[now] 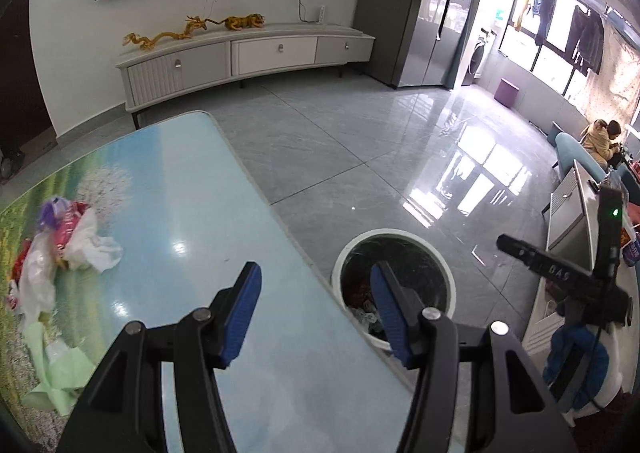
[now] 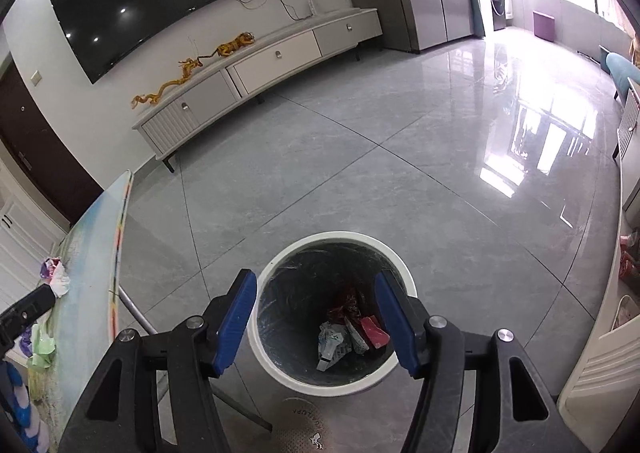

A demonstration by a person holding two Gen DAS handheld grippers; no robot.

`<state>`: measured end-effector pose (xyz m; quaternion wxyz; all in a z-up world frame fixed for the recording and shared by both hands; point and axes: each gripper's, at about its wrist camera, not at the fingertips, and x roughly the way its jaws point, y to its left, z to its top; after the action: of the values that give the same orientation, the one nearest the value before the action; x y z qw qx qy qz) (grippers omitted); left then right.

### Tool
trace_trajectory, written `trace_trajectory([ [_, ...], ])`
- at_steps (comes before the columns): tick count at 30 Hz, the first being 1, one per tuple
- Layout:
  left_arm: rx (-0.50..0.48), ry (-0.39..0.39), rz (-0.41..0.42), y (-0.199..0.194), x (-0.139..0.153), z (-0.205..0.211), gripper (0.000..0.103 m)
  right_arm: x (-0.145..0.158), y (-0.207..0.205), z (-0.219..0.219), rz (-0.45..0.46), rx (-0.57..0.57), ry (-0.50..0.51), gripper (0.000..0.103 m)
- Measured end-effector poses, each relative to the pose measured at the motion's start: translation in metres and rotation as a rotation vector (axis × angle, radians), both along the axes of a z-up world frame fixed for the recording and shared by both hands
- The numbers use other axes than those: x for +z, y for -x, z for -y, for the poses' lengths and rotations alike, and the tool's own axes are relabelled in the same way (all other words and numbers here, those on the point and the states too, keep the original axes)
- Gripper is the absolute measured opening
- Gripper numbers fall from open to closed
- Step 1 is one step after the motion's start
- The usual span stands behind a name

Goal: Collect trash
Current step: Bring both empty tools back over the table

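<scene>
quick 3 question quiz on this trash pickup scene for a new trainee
1. True or false: the right gripper holds a wrapper.
2. Where is the trash bin? A on the table; B on the floor beside the table; C on the TV cabinet.
3. What remains on the table?

Key: 1 false, its jaws stand open and empty above the bin. 2 B. 3 a pile of wrappers and bags, plus a green sheet.

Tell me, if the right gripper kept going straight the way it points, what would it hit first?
Probably the trash bin: the open, empty right gripper aims into its mouth, toward the wrappers at the bottom. Depth is hard to judge.
</scene>
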<state>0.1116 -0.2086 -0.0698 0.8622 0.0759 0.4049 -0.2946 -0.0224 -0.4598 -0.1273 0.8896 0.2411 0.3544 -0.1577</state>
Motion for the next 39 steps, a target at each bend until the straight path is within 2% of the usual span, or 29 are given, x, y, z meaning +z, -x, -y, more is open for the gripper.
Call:
trace_trajectory([
  [7, 0.115, 0.004, 0.044, 0.013, 0.01, -0.091, 0.056, 0.036, -0.003, -0.042, 0.066, 0.063, 0.028, 0.063],
  [9, 0.16, 0.021, 0.05, 0.014, 0.014, -0.118, 0.062, 0.045, -0.005, -0.057, 0.081, 0.083, 0.04, 0.064],
  [12, 0.225, 0.052, 0.064, 0.015, 0.019, -0.157, 0.065, 0.058, -0.007, -0.077, 0.102, 0.115, 0.058, 0.067],
  [19, 0.379, 0.103, 0.059, 0.012, 0.015, -0.241, 0.068, 0.077, -0.014, -0.117, 0.13, 0.198, 0.093, 0.072],
  [26, 0.517, 0.108, 0.053, 0.009, 0.006, -0.306, 0.07, 0.087, -0.025, -0.148, 0.143, 0.26, 0.102, 0.075],
  [31, 0.517, 0.142, -0.016, -0.003, -0.006, -0.316, 0.07, 0.082, -0.042, -0.166, 0.123, 0.307, 0.106, 0.076],
  [34, 0.462, 0.149, -0.038, -0.009, -0.01, -0.297, 0.07, 0.078, -0.055, -0.175, 0.106, 0.335, 0.101, 0.076],
  [39, 0.351, 0.097, -0.043, -0.017, -0.02, -0.253, 0.07, 0.071, -0.078, -0.199, 0.081, 0.398, 0.11, 0.076],
])
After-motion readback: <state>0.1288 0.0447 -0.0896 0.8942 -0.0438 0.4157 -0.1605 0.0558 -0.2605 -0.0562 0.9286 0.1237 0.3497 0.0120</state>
